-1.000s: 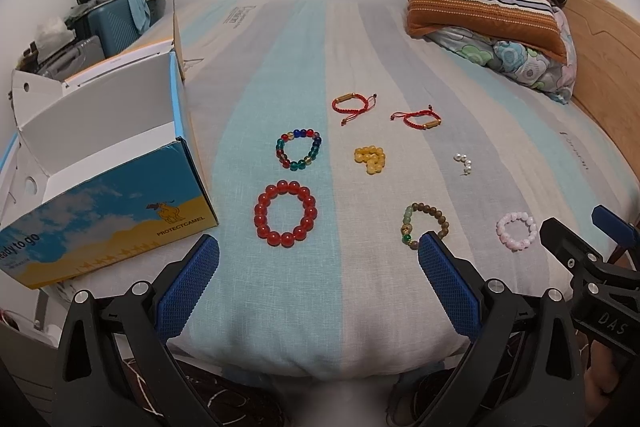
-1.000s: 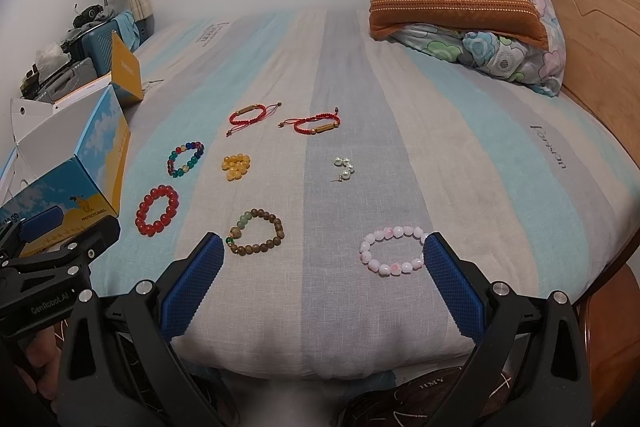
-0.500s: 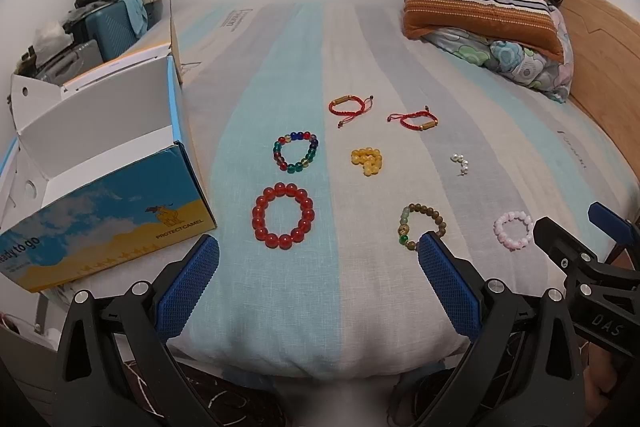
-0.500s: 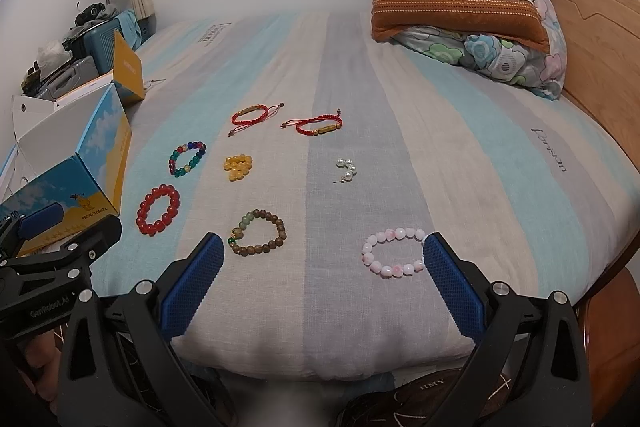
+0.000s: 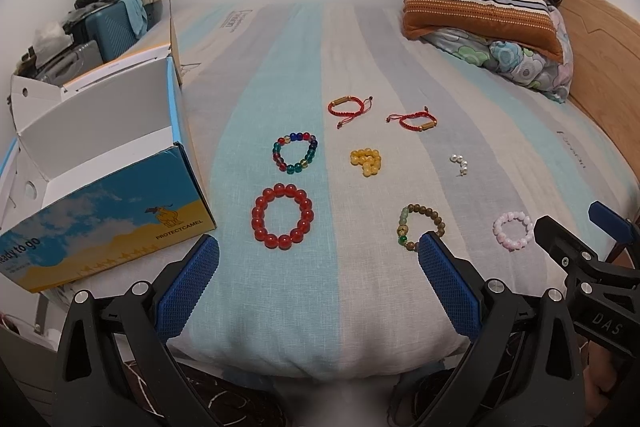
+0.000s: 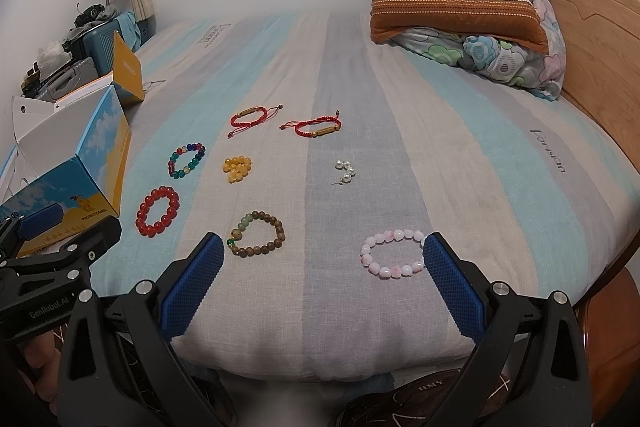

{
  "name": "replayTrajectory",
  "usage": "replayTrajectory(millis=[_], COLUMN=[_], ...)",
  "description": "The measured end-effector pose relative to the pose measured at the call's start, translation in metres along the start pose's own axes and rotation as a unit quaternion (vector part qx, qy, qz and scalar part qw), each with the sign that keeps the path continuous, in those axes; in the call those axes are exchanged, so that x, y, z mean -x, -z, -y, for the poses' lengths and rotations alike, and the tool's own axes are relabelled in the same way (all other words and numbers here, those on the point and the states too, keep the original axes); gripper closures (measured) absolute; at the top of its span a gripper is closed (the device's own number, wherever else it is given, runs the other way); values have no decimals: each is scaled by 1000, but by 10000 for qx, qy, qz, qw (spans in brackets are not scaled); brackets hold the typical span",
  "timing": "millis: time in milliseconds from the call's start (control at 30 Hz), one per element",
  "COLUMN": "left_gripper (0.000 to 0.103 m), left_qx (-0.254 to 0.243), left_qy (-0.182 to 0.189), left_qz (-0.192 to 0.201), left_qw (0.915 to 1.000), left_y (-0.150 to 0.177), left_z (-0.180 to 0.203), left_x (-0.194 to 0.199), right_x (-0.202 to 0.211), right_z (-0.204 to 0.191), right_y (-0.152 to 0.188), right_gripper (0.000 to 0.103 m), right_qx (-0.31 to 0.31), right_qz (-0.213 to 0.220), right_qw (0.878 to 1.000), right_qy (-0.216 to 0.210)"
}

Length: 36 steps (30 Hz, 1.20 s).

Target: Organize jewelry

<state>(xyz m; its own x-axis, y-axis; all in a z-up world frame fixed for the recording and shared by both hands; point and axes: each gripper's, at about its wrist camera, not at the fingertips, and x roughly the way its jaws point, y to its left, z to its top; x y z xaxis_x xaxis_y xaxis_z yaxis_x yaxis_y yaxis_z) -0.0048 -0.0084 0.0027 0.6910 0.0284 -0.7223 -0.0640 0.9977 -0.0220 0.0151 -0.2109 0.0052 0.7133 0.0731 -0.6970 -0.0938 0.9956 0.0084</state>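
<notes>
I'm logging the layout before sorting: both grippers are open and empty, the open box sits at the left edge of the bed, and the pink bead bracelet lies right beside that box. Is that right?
Not quite. The pink bead bracelet lies on the far side of the bed from the open box, near the right gripper, as the right wrist view shows. The red bead bracelet is the one beside the box. Both grippers, including the left gripper, are open and empty.

Brown bracelet partly behind fingers

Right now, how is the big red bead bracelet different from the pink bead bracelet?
The red bead bracelet is deep shiny red; the pink bead bracelet is pale pink and white. The red one lies near the box, the pink one far from it. Its beads look chunkier. Both are bead loops lying flat on the bed.
</notes>
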Motion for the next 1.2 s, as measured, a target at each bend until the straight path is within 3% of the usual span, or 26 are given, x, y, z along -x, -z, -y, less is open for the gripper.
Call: replayTrajectory(millis=[800,1200], left_gripper=[6,6], left_qx=[-58,-359], left_qy=[80,449], left_qz=[-36,-284], left_qw=[9999,9979], left_y=[-1,-5], left_z=[10,52], left_x=[-7,-59], right_x=[1,-36], right_z=[7,53], right_y=[-1,1], right_gripper=[7,7], right_qx=[2,-221], right_qz=[62,-65], right_qw=[9999,9990], right_qy=[94,387])
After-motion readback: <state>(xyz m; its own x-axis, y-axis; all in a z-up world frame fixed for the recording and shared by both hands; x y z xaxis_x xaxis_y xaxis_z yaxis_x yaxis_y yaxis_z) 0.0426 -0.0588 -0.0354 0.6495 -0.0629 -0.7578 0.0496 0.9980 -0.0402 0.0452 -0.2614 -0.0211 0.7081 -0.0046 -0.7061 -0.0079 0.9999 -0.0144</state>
